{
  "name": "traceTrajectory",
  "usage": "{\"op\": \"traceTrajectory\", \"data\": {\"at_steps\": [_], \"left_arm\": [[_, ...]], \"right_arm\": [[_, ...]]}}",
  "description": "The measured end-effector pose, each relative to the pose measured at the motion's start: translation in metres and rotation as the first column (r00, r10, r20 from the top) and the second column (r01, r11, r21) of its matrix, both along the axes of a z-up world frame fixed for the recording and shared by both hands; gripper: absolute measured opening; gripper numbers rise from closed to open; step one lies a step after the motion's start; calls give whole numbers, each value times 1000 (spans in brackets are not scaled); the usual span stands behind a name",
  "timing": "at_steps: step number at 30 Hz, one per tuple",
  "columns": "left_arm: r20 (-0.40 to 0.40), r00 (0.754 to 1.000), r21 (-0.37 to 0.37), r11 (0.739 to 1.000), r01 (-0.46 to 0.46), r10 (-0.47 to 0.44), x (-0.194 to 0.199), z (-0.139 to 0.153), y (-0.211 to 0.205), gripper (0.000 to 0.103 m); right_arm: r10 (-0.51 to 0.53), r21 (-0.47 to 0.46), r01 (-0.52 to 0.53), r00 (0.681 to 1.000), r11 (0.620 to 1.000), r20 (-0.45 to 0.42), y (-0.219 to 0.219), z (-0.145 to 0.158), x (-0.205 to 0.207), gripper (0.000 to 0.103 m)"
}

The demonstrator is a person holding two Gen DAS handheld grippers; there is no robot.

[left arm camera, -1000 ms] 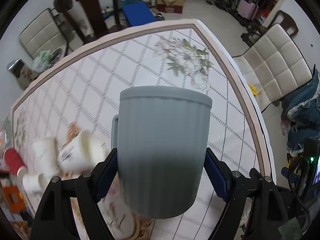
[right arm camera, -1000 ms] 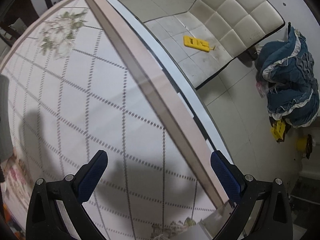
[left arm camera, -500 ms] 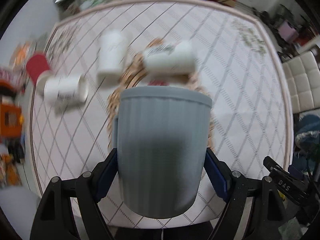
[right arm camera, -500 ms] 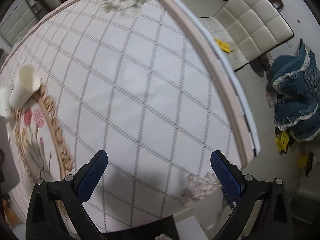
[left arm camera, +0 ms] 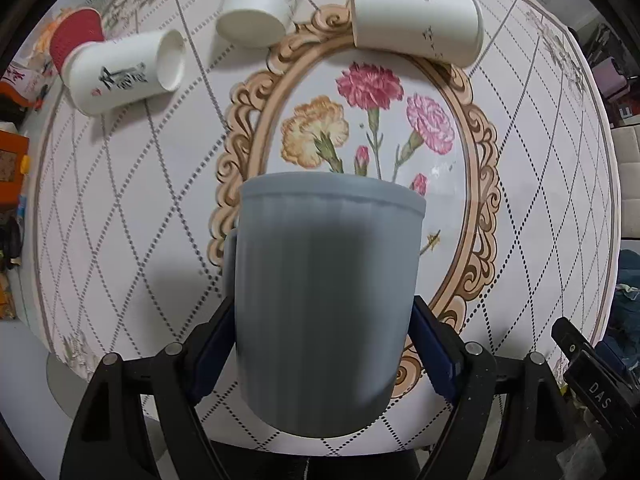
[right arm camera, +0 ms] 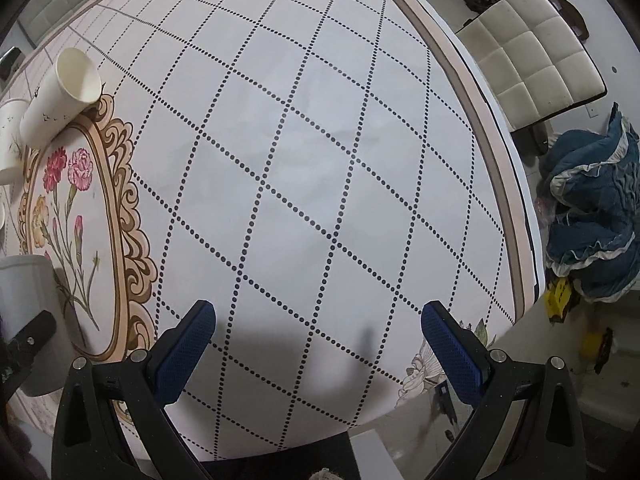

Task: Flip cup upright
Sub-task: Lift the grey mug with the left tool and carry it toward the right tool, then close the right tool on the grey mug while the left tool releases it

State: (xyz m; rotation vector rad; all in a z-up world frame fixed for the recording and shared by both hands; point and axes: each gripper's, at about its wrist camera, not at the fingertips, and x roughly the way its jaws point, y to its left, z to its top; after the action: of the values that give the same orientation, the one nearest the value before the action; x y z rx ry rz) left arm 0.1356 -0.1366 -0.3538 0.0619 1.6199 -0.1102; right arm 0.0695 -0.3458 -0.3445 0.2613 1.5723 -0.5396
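My left gripper [left arm camera: 322, 344] is shut on a grey ribbed mug [left arm camera: 326, 300], held above the near part of the table with its rim pointing away from the camera and its handle on the left. The mug also shows at the left edge of the right wrist view [right arm camera: 28, 316]. My right gripper [right arm camera: 318, 344] is open and empty above the white chequered tablecloth [right arm camera: 320, 168], near the table's front edge.
Three white paper cups lie on their sides at the far side: one left [left arm camera: 120, 70], one middle [left arm camera: 262, 0], one right [left arm camera: 416, 24]. A red cup [left arm camera: 74, 36] sits behind the left one. A chair [right arm camera: 532, 56] and a blue blanket [right arm camera: 592, 220] are beyond the right edge.
Both grippers have swung to look down on the table from the near side. The left one still holds the mug. The paper cups have come into clear view.
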Motion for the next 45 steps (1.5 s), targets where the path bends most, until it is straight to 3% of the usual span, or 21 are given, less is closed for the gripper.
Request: {"op": "traceTrajectory", "data": {"at_steps": [6, 9, 18, 22, 30, 34, 45], "left_arm": [[8, 1000, 19, 1000, 7, -7, -3, -8, -3, 84], [12, 1000, 48, 999, 19, -19, 0, -8, -8, 102], [30, 1000, 54, 999, 3, -4, 12, -2, 4, 102], [37, 999, 35, 999, -9, 8, 9, 16, 28, 102], [190, 982, 46, 999, -9, 0, 18, 78, 73, 102], [317, 947, 192, 981, -15, -48, 6, 94, 98, 102], [285, 956, 295, 943, -150, 63, -9, 42, 181, 102]], "right_arm": [[-11, 3, 11, 1000, 1000, -9, -16, -4, -2, 103], [-16, 5, 16, 1000, 1000, -10, -19, -5, -6, 103], [-11, 19, 12, 1000, 1000, -16, -19, -12, -13, 103], [-13, 30, 13, 1000, 999, -8, -12, -11, -18, 103], [-1, 41, 0, 1000, 999, 16, 2, -6, -15, 103], [30, 58, -32, 999, 998, 40, 19, 4, -8, 103], [266, 115, -280, 956, 953, 124, 141, 36, 37, 103]]}}
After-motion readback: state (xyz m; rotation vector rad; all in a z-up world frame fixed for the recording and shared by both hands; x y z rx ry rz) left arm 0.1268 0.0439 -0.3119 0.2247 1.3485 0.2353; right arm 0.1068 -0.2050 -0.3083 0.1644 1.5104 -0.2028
